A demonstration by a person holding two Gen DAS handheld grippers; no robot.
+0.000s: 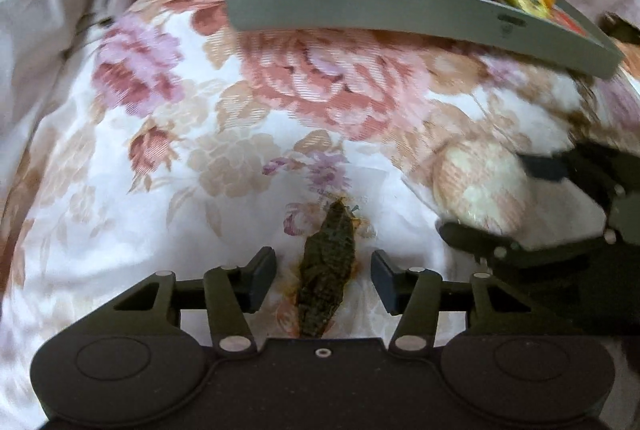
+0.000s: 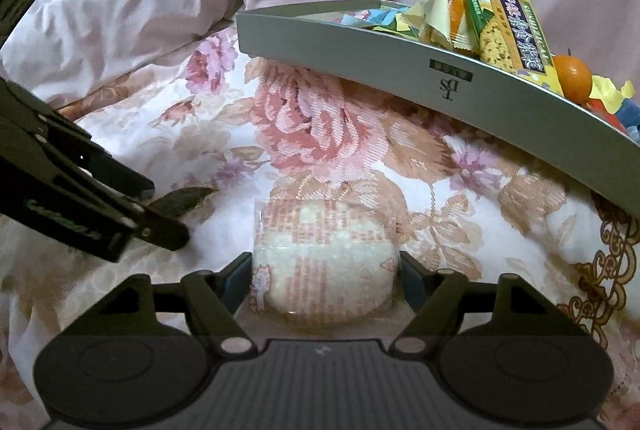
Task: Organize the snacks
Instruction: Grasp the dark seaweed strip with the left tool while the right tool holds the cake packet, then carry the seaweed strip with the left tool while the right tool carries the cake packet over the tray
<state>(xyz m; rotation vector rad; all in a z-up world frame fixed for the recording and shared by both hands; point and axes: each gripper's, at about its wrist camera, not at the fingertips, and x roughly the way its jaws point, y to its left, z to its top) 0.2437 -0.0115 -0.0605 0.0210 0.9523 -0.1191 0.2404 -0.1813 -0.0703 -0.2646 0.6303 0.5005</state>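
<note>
A dark green snack packet (image 1: 326, 270) lies on the floral bedspread between the fingers of my left gripper (image 1: 324, 280), which is open with a gap on each side. The same dark packet (image 2: 184, 200) pokes out past the left gripper (image 2: 160, 214) in the right wrist view. A round rice cracker in a clear pink-printed wrapper (image 2: 324, 262) rests between the wide-spread fingers of my open right gripper (image 2: 325, 280), its edges close to both pads. The cracker (image 1: 480, 186) and right gripper (image 1: 508, 202) appear blurred at the right of the left wrist view. A grey tray (image 2: 400, 70) behind holds several snacks.
The tray (image 1: 400, 14) carries a green-yellow packet (image 2: 508, 26), yellow wrappers and an orange (image 2: 574, 76). It sits on the floral bedspread (image 1: 160, 150). Crumpled pink bedding (image 2: 120, 10) is heaped to the back and left.
</note>
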